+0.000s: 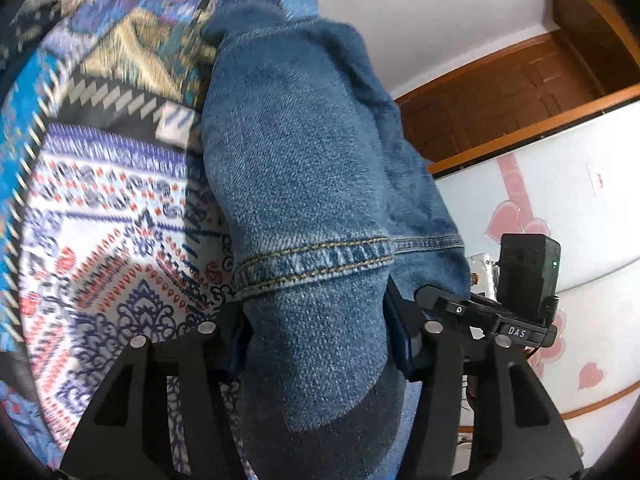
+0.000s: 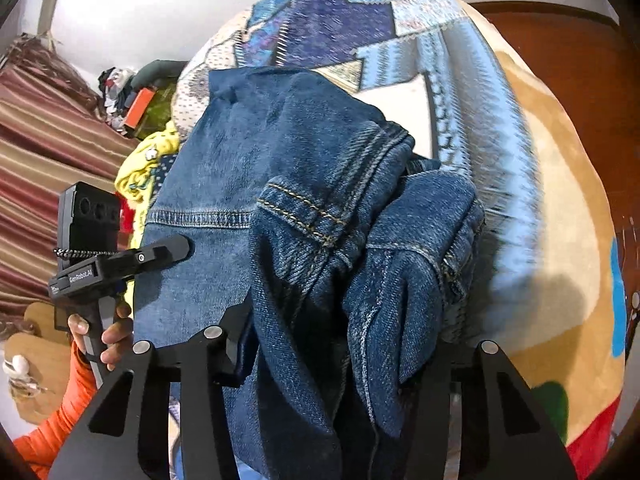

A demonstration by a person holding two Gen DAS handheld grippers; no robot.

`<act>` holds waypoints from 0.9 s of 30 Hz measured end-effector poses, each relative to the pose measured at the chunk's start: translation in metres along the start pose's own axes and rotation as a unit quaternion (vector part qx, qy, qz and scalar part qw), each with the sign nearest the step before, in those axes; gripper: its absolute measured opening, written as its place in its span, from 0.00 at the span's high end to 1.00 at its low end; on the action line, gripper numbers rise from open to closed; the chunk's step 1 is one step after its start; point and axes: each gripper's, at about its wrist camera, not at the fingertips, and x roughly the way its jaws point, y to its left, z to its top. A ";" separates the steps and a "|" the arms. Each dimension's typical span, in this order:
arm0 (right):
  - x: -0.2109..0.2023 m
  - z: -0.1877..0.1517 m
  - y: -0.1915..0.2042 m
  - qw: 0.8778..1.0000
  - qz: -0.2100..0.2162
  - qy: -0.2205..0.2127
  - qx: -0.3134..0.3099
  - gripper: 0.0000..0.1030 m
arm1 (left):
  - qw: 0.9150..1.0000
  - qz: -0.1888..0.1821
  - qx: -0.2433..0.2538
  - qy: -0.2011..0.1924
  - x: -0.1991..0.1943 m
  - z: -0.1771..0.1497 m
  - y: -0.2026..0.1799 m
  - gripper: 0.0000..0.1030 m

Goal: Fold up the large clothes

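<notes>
Left wrist view: blue denim garment [image 1: 304, 184] with tan double stitching draped up the middle of the frame, bunched between the two black fingers of the left gripper [image 1: 320, 344], which pinch a thick fold of it. To the left, beneath the denim, a patterned bedspread [image 1: 100, 216] in white, navy, red and turquoise, blurred at the far edge. On the right, close beside the denim, the black right gripper [image 1: 440, 300], side-on, its jaw state impossible to tell from here, with a black sensor box showing a green light on top. Farther right, a white wardrobe front with pink heart stickers [image 1: 560, 200] and a brown wooden door [image 1: 500, 92] beyond it. Right wrist view: same denim garment [image 2: 248, 160] filling the centre, a cuff or waistband fold with tan stitching heaped in the near middle, gathered between the right gripper's [image 2: 328, 356] black fingers, clamped on the cloth. Denim spread over the patchwork bedspread [image 2: 340, 20] and a tan blanket [image 2: 560, 200] on the right. On the left, the left gripper [image 2: 176, 246] seen from the side, tip pressed on the denim near a hem, held by a bare hand [image 2: 110, 334] with an orange sleeve. Far left, a striped red curtain [image 2: 48, 140], yellow cloth [image 2: 140, 168] and a clutter of clothes.
</notes>
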 end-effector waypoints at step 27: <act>0.071 0.081 0.188 0.990 0.076 -0.051 -0.108 0.58 | 0.985 0.048 0.037 -0.163 -0.251 0.034 0.060 0.49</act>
